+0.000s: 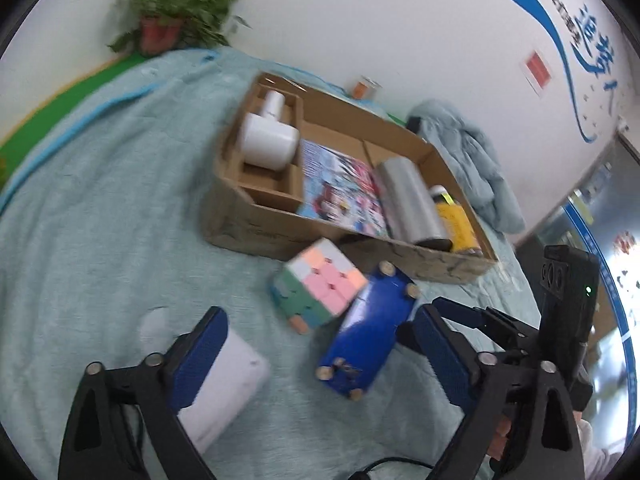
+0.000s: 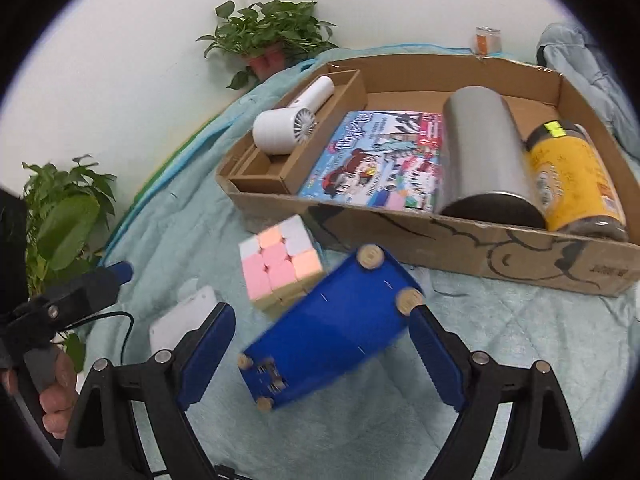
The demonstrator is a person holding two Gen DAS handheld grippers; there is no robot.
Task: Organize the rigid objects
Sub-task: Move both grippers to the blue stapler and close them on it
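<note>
Both grippers, left (image 1: pixel 320 360) and right (image 2: pixel 322 356), jaws apart over rigid, probably light blue box (image 2: pixel 332 328); best pinched across long flat sides.

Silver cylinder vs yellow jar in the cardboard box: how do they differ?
The silver cylinder is plain bare metal; the yellow jar carries a printed yellow label. The cylinder looks wider and longer than the jar. The cylinder lies next to the picture book; the jar sits between the cylinder and the right wall of the cardboard box. Both lie on their sides, side by side, roughly parallel.
</note>
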